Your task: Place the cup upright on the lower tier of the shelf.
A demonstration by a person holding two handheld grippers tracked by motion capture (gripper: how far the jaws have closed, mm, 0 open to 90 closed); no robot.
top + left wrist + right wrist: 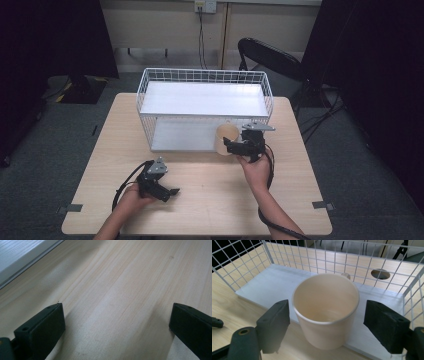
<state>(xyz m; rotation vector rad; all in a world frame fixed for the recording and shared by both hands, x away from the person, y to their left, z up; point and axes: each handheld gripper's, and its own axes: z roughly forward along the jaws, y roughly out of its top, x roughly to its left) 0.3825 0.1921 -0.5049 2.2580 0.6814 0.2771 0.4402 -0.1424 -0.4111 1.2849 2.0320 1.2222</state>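
Nearest the person, the left claw [172,192] rests low over the bare bench [210,195], jaws wide apart with nothing between them, well apart from the work. Farther on, the right claw [229,145] points toward the rack, jaws spread on either side of the cream mug [325,315] without pressing on it; a gap shows between each pad and the mug's wall. The mug stands upright, mouth up, on the front edge of the lower shelf [269,287] of the white wire rack [205,75], directly ahead of the right claw, its handle turned away toward the far mesh. The right hand [255,170] is the nearer by far, so any regrip or withdrawal likely falls to it.
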